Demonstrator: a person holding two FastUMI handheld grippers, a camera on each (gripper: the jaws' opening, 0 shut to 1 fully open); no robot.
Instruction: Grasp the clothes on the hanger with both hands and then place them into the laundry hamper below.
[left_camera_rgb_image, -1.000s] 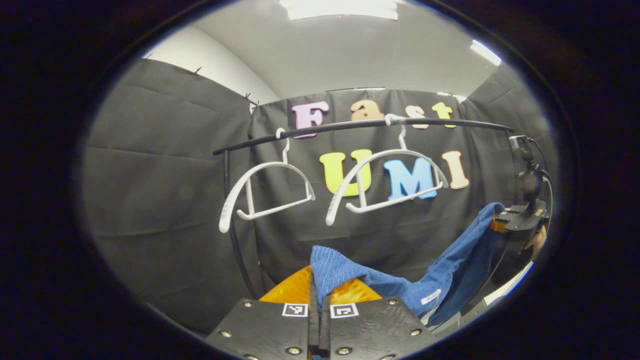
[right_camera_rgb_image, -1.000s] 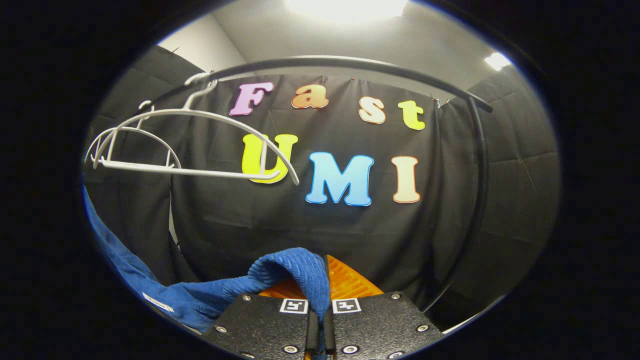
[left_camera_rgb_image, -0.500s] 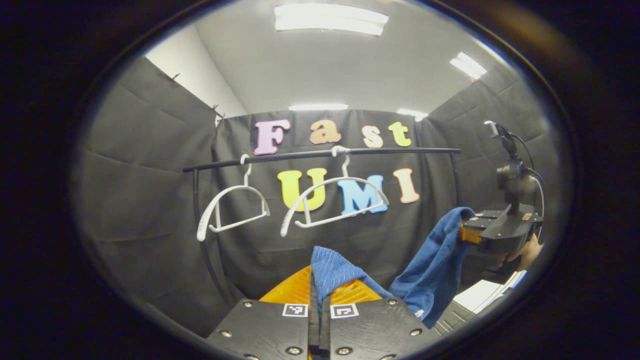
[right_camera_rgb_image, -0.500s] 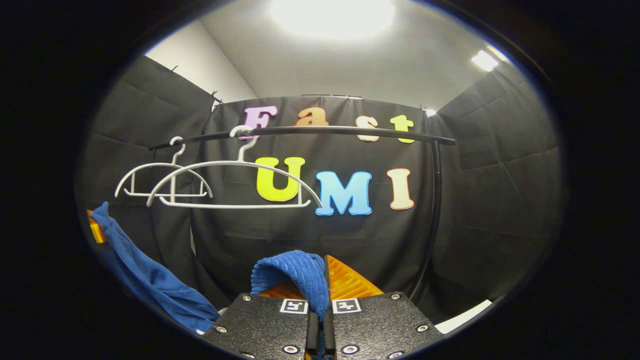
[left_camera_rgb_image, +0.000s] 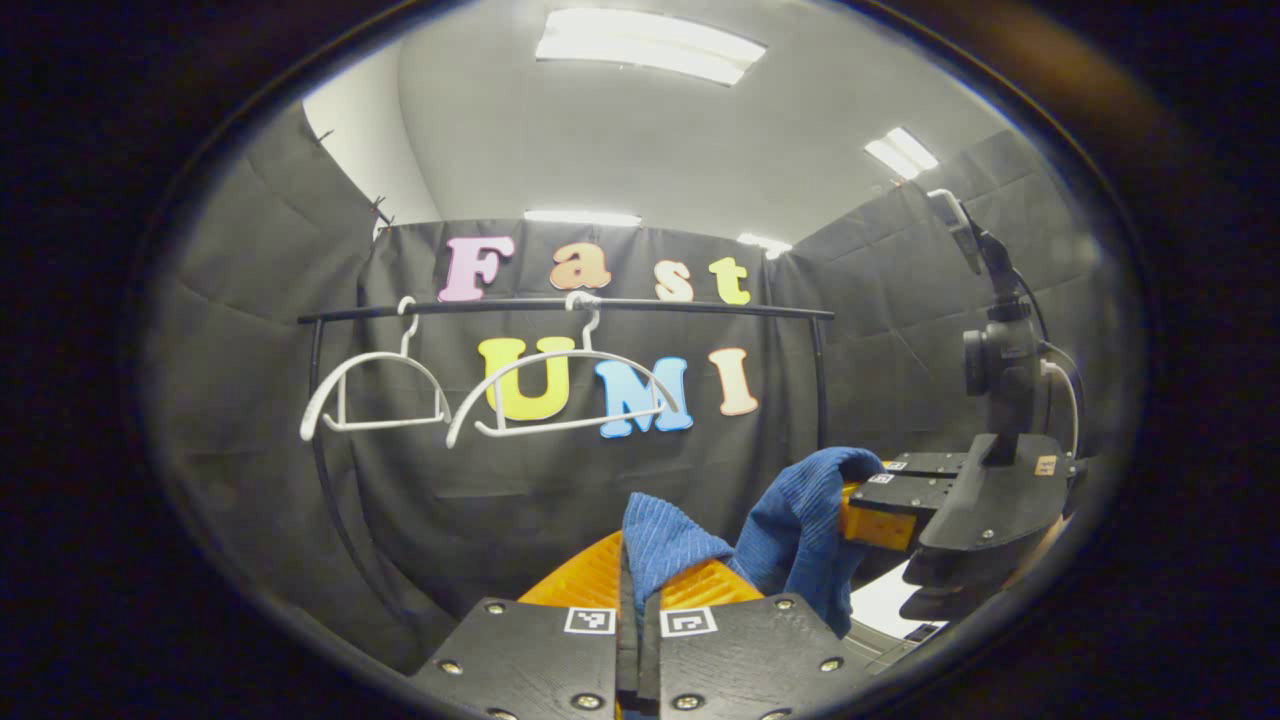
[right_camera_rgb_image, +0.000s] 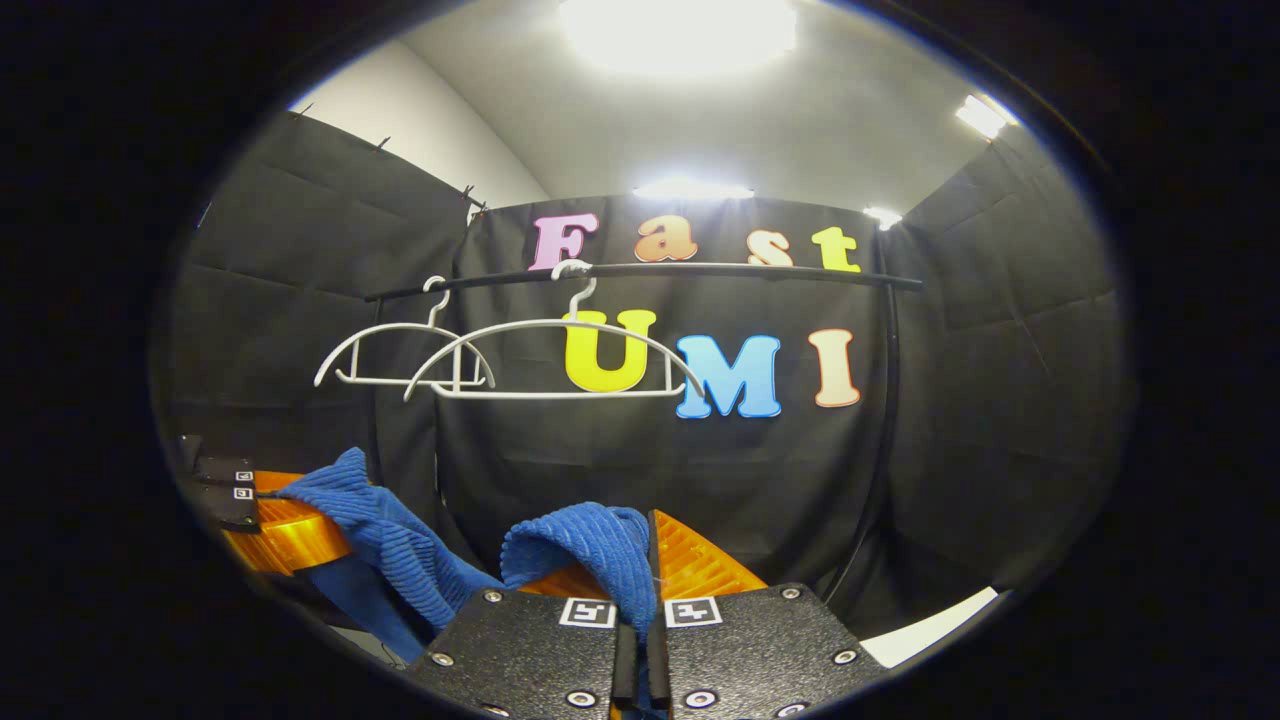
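While two white hangers (left_camera_rgb_image: 375, 395) hang bare, left gripper (left_camera_rgb_image: 638, 580) and right gripper (right_camera_rgb_image: 650, 570) each pinch the blue garment (left_camera_rgb_image: 800, 515).

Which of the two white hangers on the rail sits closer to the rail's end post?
The smaller-looking hanger, hooked beside the rail's bent end post. The other hanger hooks nearer mid-rail, in front of the letters. Both hang bare.
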